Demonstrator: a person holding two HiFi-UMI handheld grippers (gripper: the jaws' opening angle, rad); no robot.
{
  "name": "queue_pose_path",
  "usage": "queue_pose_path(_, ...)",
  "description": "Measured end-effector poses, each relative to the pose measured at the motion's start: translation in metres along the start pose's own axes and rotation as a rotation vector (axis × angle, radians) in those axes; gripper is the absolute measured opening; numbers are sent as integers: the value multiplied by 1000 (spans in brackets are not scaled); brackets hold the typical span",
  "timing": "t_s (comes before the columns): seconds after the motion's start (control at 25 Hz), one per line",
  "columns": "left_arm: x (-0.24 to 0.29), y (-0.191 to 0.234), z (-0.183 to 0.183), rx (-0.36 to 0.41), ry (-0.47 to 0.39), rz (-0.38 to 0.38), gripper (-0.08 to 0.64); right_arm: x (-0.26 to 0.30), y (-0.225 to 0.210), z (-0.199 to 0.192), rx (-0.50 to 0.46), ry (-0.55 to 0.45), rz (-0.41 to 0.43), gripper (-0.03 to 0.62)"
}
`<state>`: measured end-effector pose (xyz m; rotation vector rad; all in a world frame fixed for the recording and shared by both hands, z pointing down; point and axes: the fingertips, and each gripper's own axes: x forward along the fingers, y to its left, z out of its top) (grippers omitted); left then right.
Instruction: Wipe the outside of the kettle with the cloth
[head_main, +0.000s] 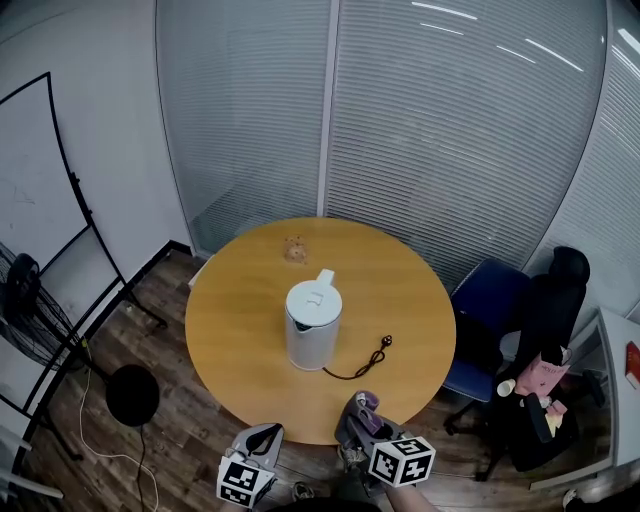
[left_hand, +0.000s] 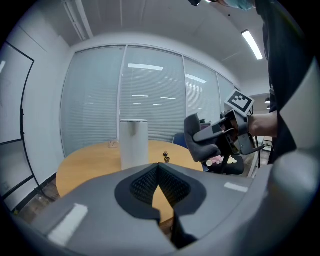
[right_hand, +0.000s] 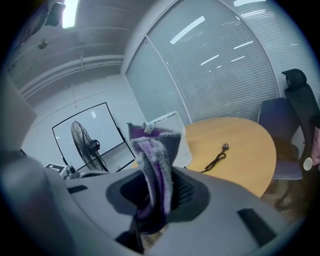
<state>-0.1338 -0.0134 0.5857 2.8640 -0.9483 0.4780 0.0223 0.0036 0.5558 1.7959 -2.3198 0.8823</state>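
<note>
One camera overhead, two riding low at the near edge of the worktop (head_main: 230, 330).
The head view looks steeply down on the whole round worktop, well back from it. The left tool (head_main: 266, 434) and right tool (head_main: 358, 412) views look almost level across it, the right partly blocked by the cloth (right_hand: 155, 175). All three share the kettle (head_main: 313, 325) and cord (head_main: 362, 362).

One white kettle (head_main: 313, 323), one round tabletop (head_main: 225, 330), one black power cord (head_main: 362, 364), one purple cloth (right_hand: 155, 170), and one small brown item (head_main: 295, 250) too small to name. Two tongs: the left tongs (head_main: 262, 438) and the right tongs (head_main: 359, 412). Two chairs: one blue chair (head_main: 495, 295), one black office chair (head_main: 555, 300). One floor fan (head_main: 22, 290). One whiteboard (head_main: 30, 180).
</note>
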Motion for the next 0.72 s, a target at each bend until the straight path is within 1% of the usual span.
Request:
queue_pose_path(0.16, -6, 1, -5, 9, 14, 17, 9, -2, 4, -3, -3, 1, 4, 97)
queue_pose_path(0.28, -8, 2, -5, 7, 9, 24, 9, -2, 6, -5, -6, 5, 4, 95)
queue_pose_path(0.52, -10, -2, -5, 10, 8, 17, 9, -4, 10, -6, -18, 7, 6, 95)
queue_pose_path(0.72, -11, -1, -3, -3, -4, 12, 9, -3, 12, -6, -31, 9, 11, 95)
